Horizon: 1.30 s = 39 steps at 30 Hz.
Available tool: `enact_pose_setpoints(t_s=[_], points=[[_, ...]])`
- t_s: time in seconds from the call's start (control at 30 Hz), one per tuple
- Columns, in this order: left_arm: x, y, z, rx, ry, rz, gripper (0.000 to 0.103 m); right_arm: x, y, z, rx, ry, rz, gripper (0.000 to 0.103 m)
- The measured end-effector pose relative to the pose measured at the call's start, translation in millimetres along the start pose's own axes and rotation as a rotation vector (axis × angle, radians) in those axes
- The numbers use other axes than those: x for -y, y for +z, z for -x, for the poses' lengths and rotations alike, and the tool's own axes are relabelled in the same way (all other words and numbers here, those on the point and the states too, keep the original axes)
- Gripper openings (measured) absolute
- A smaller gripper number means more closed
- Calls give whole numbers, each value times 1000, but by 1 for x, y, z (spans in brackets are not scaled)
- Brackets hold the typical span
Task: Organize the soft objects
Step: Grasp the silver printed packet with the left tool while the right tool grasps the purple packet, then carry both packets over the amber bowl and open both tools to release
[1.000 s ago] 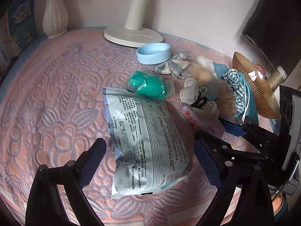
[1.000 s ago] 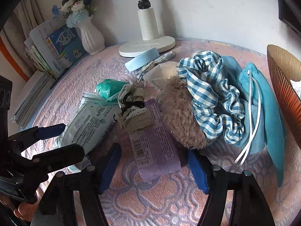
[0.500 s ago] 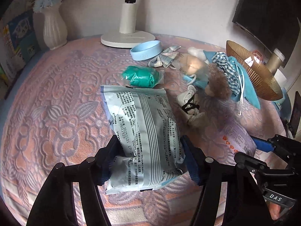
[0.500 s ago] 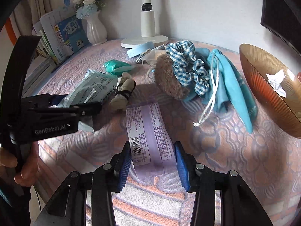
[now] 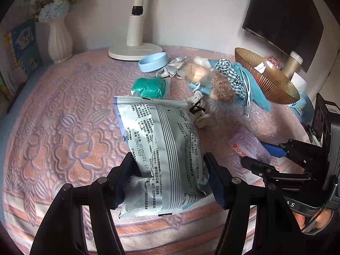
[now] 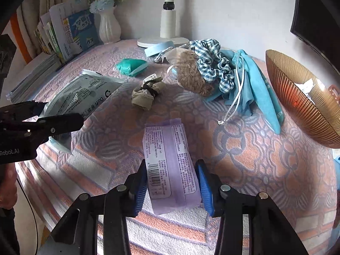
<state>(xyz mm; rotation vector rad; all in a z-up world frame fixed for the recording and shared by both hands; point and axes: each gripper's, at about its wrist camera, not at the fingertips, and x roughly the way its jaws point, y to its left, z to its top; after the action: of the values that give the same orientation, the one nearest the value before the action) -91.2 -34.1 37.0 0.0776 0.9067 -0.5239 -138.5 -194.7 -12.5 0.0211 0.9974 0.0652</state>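
Observation:
My left gripper [image 5: 170,180] is shut on a large grey-white printed packet [image 5: 161,148], its near end lifted off the patterned bedspread [image 5: 63,127]. The packet also shows in the right wrist view [image 6: 85,93]. My right gripper [image 6: 172,186] is shut on a purple tissue packet [image 6: 170,163] near the front edge; it shows in the left wrist view [image 5: 248,146] too. Behind lie a green bundle [image 6: 129,67], a beige rolled sock pair [image 6: 146,94], a brown fuzzy item [image 6: 191,72], a blue checked scrunchie [image 6: 212,63] and a teal drawstring bag [image 6: 255,87].
A ribbed amber bowl [image 6: 301,97] stands at the right. A white lamp base [image 5: 136,51], a light blue ring [image 5: 153,61], a white vase [image 5: 59,40] and stacked books [image 6: 68,34] are at the back. A dark screen [image 5: 284,17] hangs on the wall.
Both grippers closed on their packets and pulled back toward the front edge; the purple packet came away from the pile, and the grey packet's near end has risen.

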Motion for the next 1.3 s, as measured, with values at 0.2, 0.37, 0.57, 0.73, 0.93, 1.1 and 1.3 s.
enact_pose_setpoints(t_s=[0.2,0.37,0.57,0.73,0.93,1.1,1.3], points=[[25,30,26,77,-15,-64,63,20,4,30,79,15,-71,42],[62,74,42,138,-71,-142,63,54,12,80,196,-40,-153,42],[122,138,35,177,-161,-221,63,126,30,139,312,-167,-294,42],[174,172,4,139,-218,-279,63,191,42,163,323,-256,-455,42],[217,188,-48,77,-226,-316,63,237,44,140,249,-287,-581,42],[235,194,-70,81,-206,-319,73,253,43,122,205,-319,-594,44],[233,191,-57,108,-187,-344,82,258,44,123,229,-344,-583,64]])
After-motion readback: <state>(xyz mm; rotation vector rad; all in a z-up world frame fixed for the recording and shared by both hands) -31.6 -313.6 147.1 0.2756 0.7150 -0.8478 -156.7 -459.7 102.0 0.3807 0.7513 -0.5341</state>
